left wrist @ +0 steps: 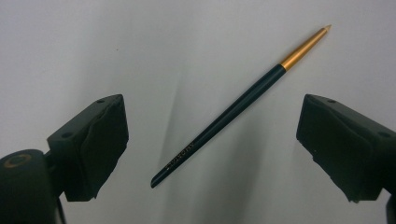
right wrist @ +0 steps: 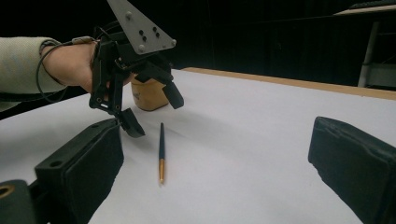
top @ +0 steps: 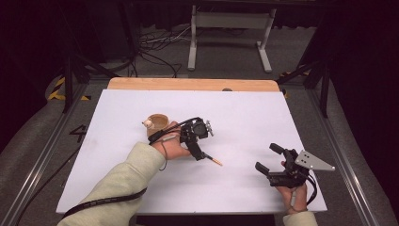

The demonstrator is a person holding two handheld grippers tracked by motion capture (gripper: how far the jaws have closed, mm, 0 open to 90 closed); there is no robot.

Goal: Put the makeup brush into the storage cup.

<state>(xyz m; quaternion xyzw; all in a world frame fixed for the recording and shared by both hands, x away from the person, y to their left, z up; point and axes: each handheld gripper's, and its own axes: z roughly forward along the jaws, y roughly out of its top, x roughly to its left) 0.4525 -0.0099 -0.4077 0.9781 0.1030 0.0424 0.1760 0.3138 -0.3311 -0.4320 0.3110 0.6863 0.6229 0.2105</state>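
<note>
A slim dark teal pen (left wrist: 224, 116) with a gold tip lies flat on the white table sheet (top: 244, 117). My left gripper (left wrist: 215, 123) hovers over it, open, with one jaw on each side of the pen and neither touching it. In the high view the left gripper (top: 200, 148) is near the table's middle, and the pen's gold end (top: 217, 162) pokes out to its right. My right gripper (top: 268, 157) rests open at the front right with nothing between its fingers. In the right gripper view the pen (right wrist: 161, 149) lies just beside the left gripper (right wrist: 153, 113).
A small tan cup (top: 157, 123) stands just behind the left hand, partly hidden by it; the same cup (right wrist: 147, 95) appears behind the left gripper. A wooden strip (top: 193, 84) edges the far side of the table. Cables and a stand's legs lie on the floor beyond.
</note>
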